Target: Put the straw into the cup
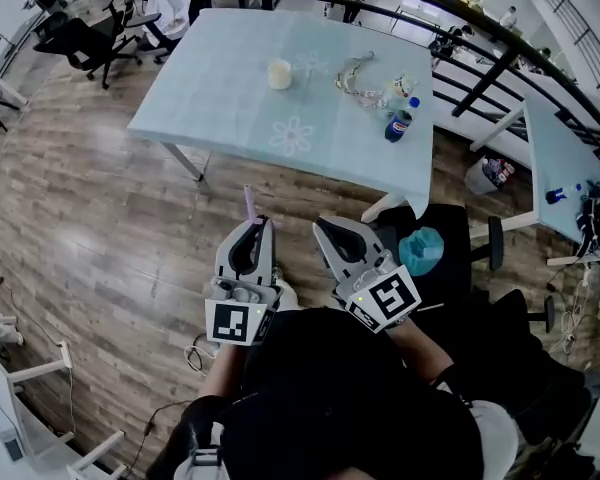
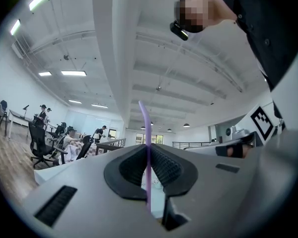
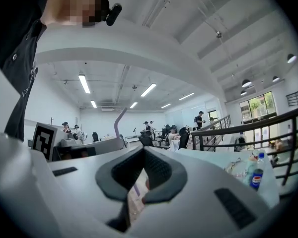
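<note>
A thin purple straw (image 1: 248, 202) stands upright in my left gripper (image 1: 263, 224), whose jaws are shut on it. In the left gripper view the straw (image 2: 145, 128) rises between the dark pads (image 2: 165, 166), its bent tip above them. My right gripper (image 1: 324, 227) is beside the left one, shut with nothing in it. The right gripper view shows its jaws (image 3: 143, 153) closed, with the straw (image 3: 119, 119) off to the left. The cream cup (image 1: 280, 74) stands on the pale blue table (image 1: 220, 88), well ahead of both grippers, which hover over the wooden floor.
A cola bottle (image 1: 399, 123) and clear plastic wrapping (image 1: 358, 83) lie on the table's right part. A black chair with a teal object (image 1: 421, 250) stands right of my grippers. Office chairs (image 1: 85, 43) and a black railing (image 1: 500, 38) border the area.
</note>
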A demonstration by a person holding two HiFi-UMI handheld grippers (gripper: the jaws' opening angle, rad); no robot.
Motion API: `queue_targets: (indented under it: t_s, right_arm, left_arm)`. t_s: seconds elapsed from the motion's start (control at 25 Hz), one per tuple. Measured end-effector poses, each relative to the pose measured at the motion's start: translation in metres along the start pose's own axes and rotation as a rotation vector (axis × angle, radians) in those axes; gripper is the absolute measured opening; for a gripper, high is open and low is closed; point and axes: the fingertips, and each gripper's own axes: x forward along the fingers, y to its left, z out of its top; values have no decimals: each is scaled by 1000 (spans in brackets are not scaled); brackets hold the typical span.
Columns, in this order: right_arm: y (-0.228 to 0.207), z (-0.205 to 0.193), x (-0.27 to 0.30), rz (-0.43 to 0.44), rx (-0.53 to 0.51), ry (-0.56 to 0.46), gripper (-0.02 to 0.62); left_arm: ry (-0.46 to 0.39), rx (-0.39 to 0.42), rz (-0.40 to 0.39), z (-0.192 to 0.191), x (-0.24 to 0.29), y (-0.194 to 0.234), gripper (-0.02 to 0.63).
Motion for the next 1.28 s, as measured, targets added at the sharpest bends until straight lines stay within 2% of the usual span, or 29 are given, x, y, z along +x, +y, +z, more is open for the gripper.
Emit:
queue_targets:
  t_s: [0.24,0.64,1.0,1.28]
  right_arm:
    - [-12,7,58,-64,-6,-17,8]
    - [-15,6,136,-102,-4,-28,8]
    - [-36,-4,154,-155,-5,2,8]
    - [-63,-4,171,-168,2,4,8]
  left_arm:
    - [14,9,-51,3,30,55,30]
    - [5,-4,-93,2,58,127,31]
    - [42,-37,-118,-16,77,148,31]
    - [46,-31,-135,-20,107,155,30]
